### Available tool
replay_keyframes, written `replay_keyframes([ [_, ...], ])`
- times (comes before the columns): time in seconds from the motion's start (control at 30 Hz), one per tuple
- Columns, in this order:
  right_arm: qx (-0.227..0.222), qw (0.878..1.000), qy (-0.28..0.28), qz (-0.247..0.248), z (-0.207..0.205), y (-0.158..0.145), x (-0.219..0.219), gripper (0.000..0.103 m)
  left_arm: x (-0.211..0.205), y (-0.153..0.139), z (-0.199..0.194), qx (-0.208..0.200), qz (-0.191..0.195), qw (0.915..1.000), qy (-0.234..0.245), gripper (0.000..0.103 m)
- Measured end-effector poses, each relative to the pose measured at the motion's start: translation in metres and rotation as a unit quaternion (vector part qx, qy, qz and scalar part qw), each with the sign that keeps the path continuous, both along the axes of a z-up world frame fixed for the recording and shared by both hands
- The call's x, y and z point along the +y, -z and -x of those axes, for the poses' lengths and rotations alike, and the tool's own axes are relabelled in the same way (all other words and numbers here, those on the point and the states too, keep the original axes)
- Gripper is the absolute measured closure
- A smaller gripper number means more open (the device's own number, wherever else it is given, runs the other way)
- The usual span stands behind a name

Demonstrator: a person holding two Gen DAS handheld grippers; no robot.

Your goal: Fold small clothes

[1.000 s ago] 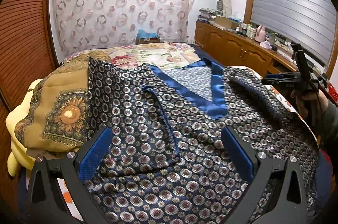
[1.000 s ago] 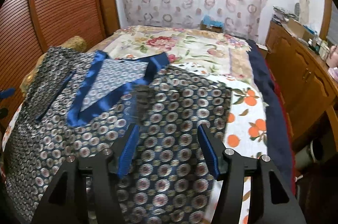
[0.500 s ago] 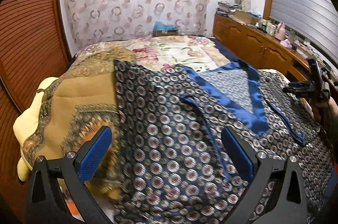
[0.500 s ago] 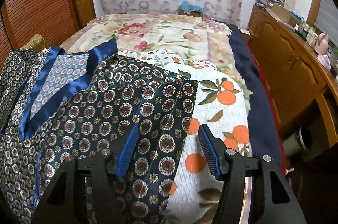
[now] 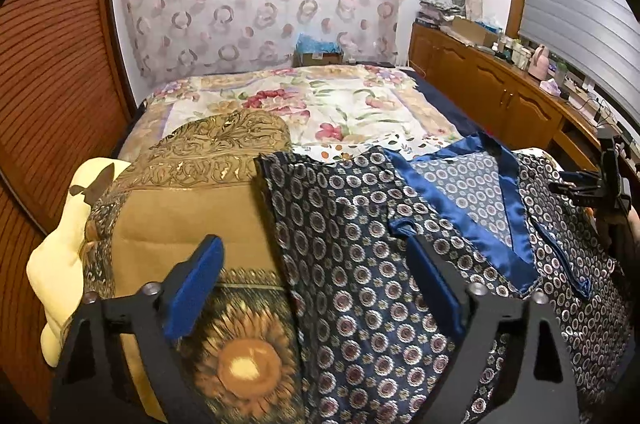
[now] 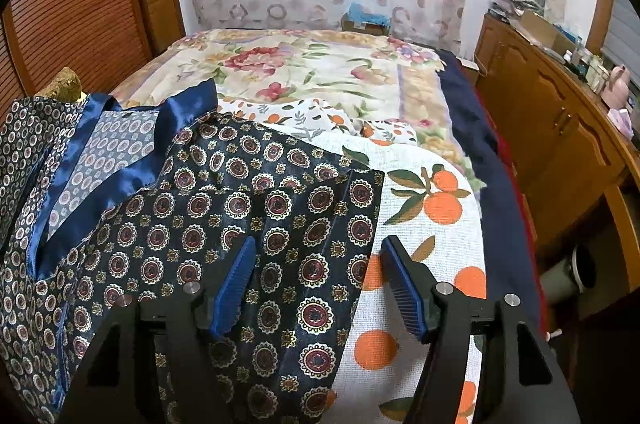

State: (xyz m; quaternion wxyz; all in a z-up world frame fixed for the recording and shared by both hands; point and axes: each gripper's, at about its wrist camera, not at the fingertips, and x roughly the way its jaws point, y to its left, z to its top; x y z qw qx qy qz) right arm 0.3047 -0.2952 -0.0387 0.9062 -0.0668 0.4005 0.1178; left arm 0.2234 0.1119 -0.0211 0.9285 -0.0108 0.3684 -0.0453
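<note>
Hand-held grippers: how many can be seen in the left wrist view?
2. The left hand-held gripper fills the bottom foreground, over the garment's left edge; the right hand-held gripper shows at the far right edge.

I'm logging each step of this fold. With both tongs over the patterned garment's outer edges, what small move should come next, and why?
Probably lower both tongs and pinch the edges. The left tongs straddle the left edge of the navy patterned garment, their jaws having just narrowed but gripping nothing; the right tongs, just widened, straddle its right edge over the orange-print cloth. Neither pinches fabric yet.
</note>
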Motion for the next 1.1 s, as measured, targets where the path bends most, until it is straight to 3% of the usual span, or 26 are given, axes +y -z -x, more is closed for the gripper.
replay_keyframes([
  [0.2, 0.001, 1.0, 0.001, 0.0, 0.0, 0.0, -0.001, 0.034, 0.016, 0.006, -0.02, 0.027, 0.022, 0.9994, -0.003, 0.048],
  [0.47, 0.002, 1.0, 0.002, 0.0, 0.0, 0.0, -0.001, 0.032, 0.016, 0.008, -0.04, 0.043, 0.019, 0.9989, 0.005, 0.051],
  [0.67, 0.0, 1.0, 0.002, 0.003, 0.0, 0.0, -0.001, 0.031, 0.012, 0.007, -0.048, 0.052, 0.014, 0.9982, 0.028, 0.099],
  [0.97, 0.009, 1.0, 0.0, -0.001, -0.012, -0.004, -0.006, 0.034, -0.009, -0.01, -0.021, 0.018, 0.015, 0.9981, 0.057, 0.1],
  [1.03, 0.012, 1.0, 0.001, -0.001, -0.018, -0.005, -0.006, 0.038, -0.014, -0.015, -0.014, 0.008, 0.022, 0.9976, 0.065, 0.1],
  [1.1, 0.017, 1.0, 0.002, -0.002, -0.025, -0.006, -0.006, 0.05, -0.02, -0.019, -0.005, -0.001, 0.032, 0.9969, 0.072, 0.1],
])
